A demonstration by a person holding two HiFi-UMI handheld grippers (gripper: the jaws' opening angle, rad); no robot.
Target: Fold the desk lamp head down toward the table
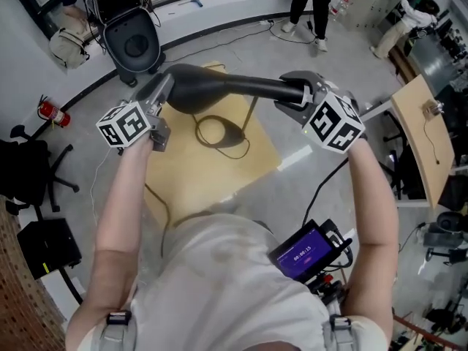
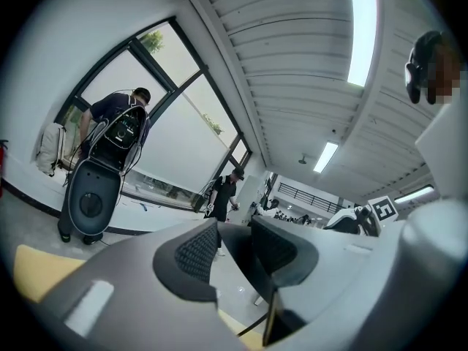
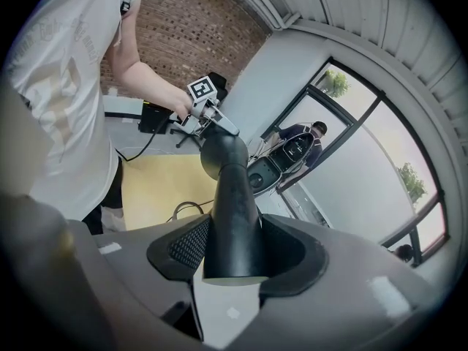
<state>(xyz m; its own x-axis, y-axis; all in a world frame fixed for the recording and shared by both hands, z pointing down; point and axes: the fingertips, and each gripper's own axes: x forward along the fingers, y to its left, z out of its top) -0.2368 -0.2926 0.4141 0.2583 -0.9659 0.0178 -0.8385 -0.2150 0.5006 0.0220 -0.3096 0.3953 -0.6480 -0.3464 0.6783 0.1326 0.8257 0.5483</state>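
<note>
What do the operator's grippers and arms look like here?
The left gripper and right gripper have grey moulded bodies. Each carries a white cube with black square markers. The pads are black with a fine ribbed texture. The person wears a white short-sleeved shirt, and the forearms are bare.

— Any way down to the counter (image 1: 212, 174)?
— Its near edge is bare. A cable loop (image 1: 216, 132) lies mid-top, the thin post (image 1: 252, 114) beside it, the lamp head (image 1: 219, 86) across above.
</note>
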